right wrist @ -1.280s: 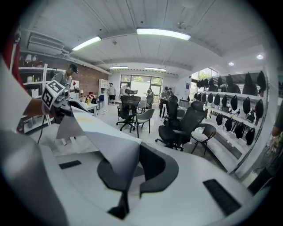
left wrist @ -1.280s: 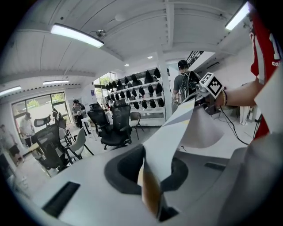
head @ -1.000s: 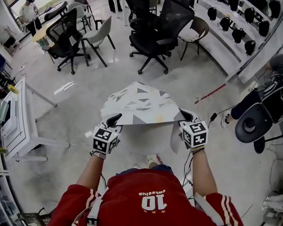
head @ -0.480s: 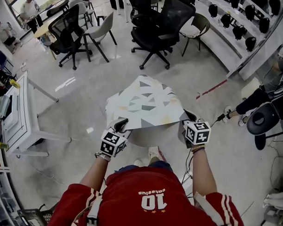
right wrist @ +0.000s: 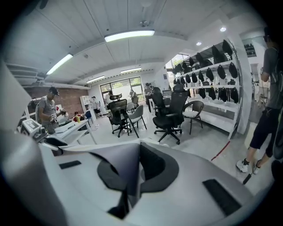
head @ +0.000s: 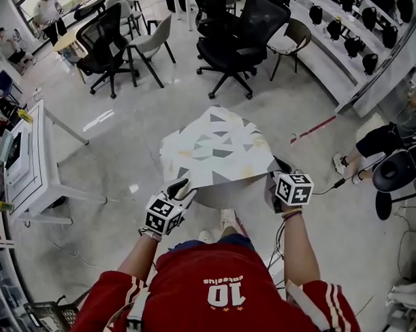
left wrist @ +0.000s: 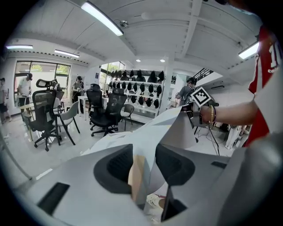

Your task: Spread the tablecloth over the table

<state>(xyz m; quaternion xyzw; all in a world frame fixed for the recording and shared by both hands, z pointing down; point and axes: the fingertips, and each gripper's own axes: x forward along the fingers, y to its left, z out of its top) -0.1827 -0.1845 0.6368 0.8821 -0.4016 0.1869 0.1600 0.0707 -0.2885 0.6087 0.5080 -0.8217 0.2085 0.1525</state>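
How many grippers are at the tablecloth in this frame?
2. The left gripper is at the near left corner of the tablecloth. Its jaws have just been opening, and the cloth lies loose between them. The right gripper is shut on the near right corner. None are hidden.

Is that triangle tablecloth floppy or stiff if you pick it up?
Probably floppy: the tablecloth sags and hangs beside the right gripper. Somewhat crisp too, perhaps, since it shows broad flat creases. Likely light: a pinch at its edge holds that side up.
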